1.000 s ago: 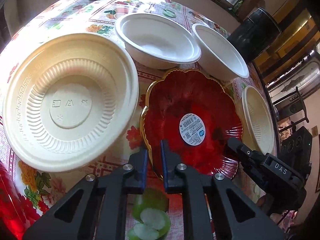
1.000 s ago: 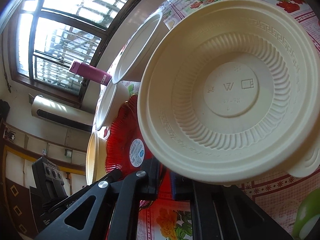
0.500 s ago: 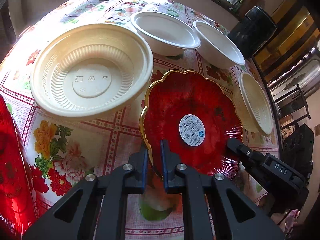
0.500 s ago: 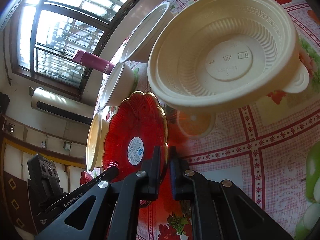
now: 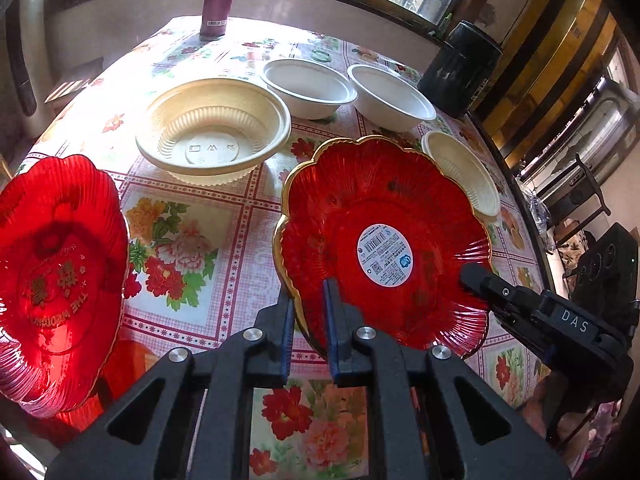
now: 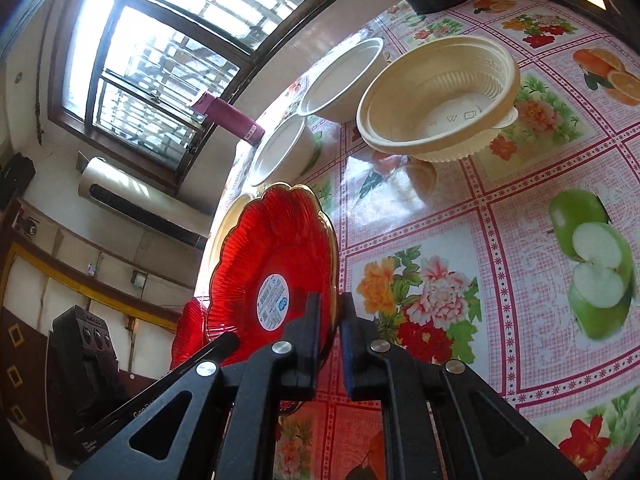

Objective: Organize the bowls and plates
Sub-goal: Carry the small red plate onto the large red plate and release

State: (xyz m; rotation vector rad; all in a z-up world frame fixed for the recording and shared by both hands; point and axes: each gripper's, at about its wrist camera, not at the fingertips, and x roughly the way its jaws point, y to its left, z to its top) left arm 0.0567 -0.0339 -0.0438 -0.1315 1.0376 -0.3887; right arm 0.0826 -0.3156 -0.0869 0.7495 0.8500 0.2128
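Both hand-held grippers pinch one red plate's rim: the left hand-held gripper point(image 5: 306, 312) and right hand-held gripper point(image 6: 330, 320) hold the red plate point(image 5: 384, 240) tilted above the desk point(image 5: 192, 224). A cream bowl point(image 5: 212, 128) sits at 11 o'clock.

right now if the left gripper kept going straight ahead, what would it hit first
The left gripper already clamps the red plate. Straight on, that plate probably meets the cream bowl first; depth is unclear.
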